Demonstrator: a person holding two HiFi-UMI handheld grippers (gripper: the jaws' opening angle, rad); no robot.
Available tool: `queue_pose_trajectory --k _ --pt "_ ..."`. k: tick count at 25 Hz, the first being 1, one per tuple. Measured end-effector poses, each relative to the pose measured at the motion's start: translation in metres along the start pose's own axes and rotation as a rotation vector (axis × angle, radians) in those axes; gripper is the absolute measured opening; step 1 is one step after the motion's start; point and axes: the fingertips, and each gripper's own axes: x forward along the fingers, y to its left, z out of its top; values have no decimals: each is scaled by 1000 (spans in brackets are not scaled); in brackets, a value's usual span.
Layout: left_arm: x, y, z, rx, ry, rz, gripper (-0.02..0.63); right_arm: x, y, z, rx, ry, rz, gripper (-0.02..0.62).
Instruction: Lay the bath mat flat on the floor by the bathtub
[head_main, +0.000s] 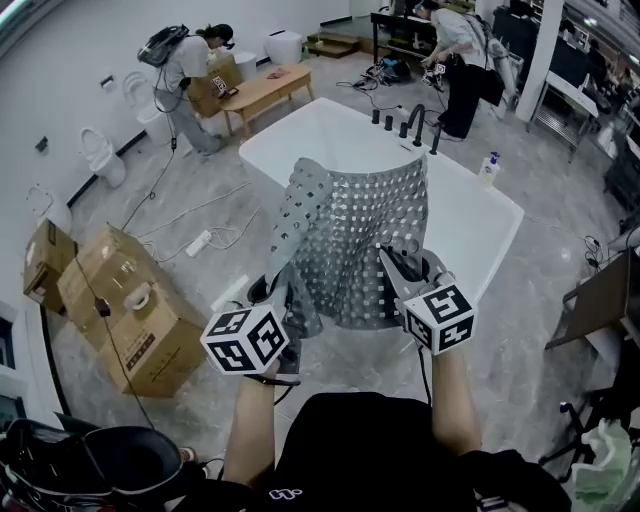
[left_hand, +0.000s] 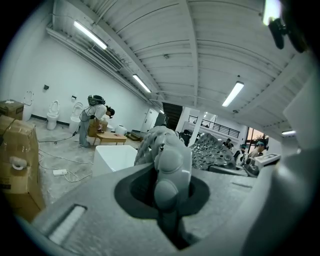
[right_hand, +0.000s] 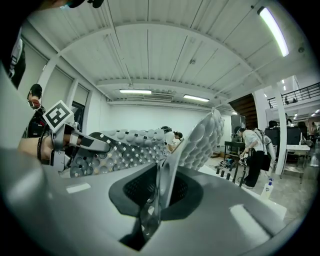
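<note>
floor (head_main: 210, 195): grey stone-look tiles, crossed by white cables (head_main: 165, 190).
bathtub (head_main: 480, 215): white, freestanding, straight ahead; dark taps (head_main: 405, 125) on the far rim.
cardboard boxes (head_main: 130, 320): stacked on the floor at the left, well apart from the bathtub.
bath mat (head_main: 365, 240): grey, perforated, studded with suction cups; up off the floor, spread between both grippers, overlapping the bathtub's near rim in the head view; left edge folded over and bunched.
left gripper (head_main: 278, 292) (left_hand: 170, 172): jaws clamped on the bunched left corner of the bath mat.
right gripper (head_main: 398, 268) (right_hand: 159, 192): jaws nearly together, pinching the thin right edge of the bath mat.
</note>
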Motion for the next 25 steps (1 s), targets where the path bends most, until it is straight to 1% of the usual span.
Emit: queue_pose_trajectory --k 8,13,19,25 --pt "6 -9 10 50 1 5 28 3 -7 7 -1 -53 11 25" --pt "19 4 18 88 3 1 28 18 -9 6 6 -57 2 25" --pt "49 41 22 39 32 -45 28 59 -12 1 15 -15 -36 25" --pt "77 104 36 5 71 -66 28 121 -3 1 34 25 -66 25"
